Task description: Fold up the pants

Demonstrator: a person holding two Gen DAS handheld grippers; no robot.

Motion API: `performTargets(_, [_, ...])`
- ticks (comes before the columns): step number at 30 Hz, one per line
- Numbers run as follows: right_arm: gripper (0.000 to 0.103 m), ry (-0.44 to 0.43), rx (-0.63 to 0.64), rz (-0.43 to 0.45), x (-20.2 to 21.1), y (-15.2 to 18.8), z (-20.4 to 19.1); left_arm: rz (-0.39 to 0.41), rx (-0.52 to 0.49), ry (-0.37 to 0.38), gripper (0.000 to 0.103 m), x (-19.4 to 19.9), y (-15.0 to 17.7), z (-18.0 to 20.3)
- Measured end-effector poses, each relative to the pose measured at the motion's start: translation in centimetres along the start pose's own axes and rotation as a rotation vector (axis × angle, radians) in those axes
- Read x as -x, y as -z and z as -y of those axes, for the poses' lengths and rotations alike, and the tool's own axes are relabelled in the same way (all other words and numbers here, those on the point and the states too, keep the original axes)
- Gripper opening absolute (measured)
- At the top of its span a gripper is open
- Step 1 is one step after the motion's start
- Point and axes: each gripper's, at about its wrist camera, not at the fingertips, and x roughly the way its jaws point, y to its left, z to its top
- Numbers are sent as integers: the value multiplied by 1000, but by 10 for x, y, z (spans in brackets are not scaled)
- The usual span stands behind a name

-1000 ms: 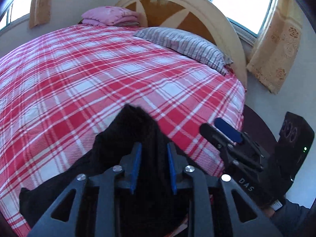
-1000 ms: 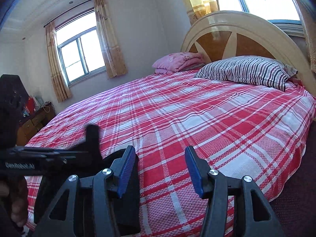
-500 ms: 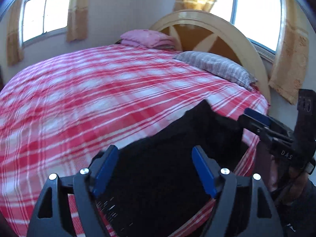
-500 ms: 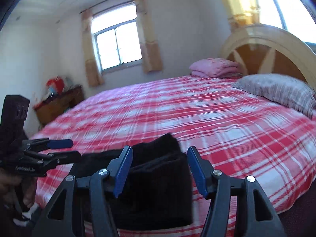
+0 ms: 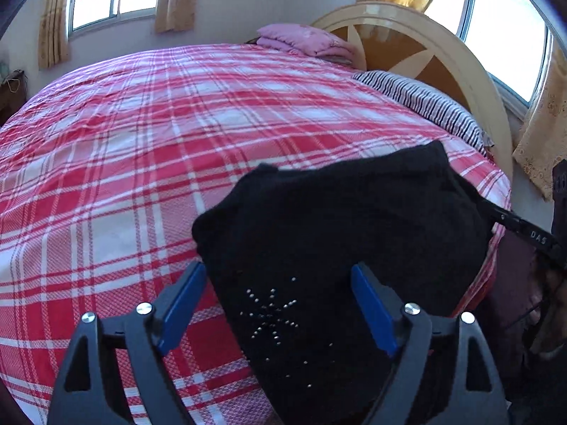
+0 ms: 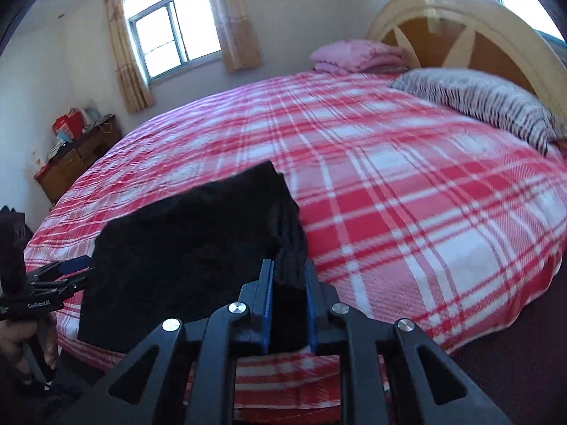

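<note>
The black pants lie folded on the red plaid bed, with a star of small studs near me. My left gripper hovers over their near left part. Its jaws are opening wide, the cloth lies under and between them, and the pads touch nothing. In the right wrist view the pants form a dark rectangle. My right gripper is closing on their thick folded right edge, pads pressing the stacked layers. The left gripper shows at the pants' left edge, the right gripper at their right.
The plaid bedcover stretches far beyond the pants. A striped pillow and a folded pink blanket lie by the curved headboard. A wooden cabinet stands left of the bed. The bed's edge drops off close on the right.
The left gripper let go of the bunched pants, opened wide and shifted left. The pants now lie spread and flat. The right gripper closed from open onto their folded right edge.
</note>
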Motion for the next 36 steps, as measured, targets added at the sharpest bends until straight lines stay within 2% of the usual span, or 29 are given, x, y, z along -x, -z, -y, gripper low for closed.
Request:
performTargets(3, [18,0,41,15,4,-3,-6,10,-19,-10,86,1,2,2])
performTargets(5, [29,13,23,19,7,-6,-3,35,-23,-30,86,7,0,0])
performTargets(6, [43,61,17,40,13,-8,-1,45,-20,-36,86,10,-1,-2])
performTargets(7, [48,94,17,74,20,-10,-1,56,-14,-45,86,12,-3,-5])
performTargets(9, [48,120,37,157,40,-18,-7,78,5,-61,86,16,-4,-12])
performTargets(11, [49,94,72,197,50,-25,-20,87,24,-59,88,16,-6,-15])
performTargets(13, [52,-18,129,182,47,-34,-43,84,21,-53,90,12,-11,-14])
performTargets(16, [52,-216,169,86,17,-42,-70,107,-22,-59,92,6,-20,-6])
performTargets(17, [52,-242,180,58,5,-43,-77,101,-39,-77,93,2,-23,-3])
performTargets(20, [53,-248,178,-47,-38,-45,-88,83,-64,-85,93,-10,-32,0])
performTargets(21, [52,-245,152,-76,-49,-44,-83,79,-69,-91,94,-14,-33,0])
performTargets(23, [52,-182,91,-96,-65,-43,-67,62,-68,-108,100,-23,-35,-2])
performTargets(24, [52,-192,34,-105,-71,-42,-52,51,-61,-107,100,-27,-35,-4])
performTargets(26, [50,-232,-12,-99,-71,-41,-37,39,-30,-79,100,-30,-33,-10])
performTargets(31, [47,-239,-23,-79,-59,-39,-28,30,1,-66,100,-26,-27,-9])
performTargets(36, [48,-218,-52,-39,-39,-35,-15,29,-25,-81,100,-18,-23,-3])
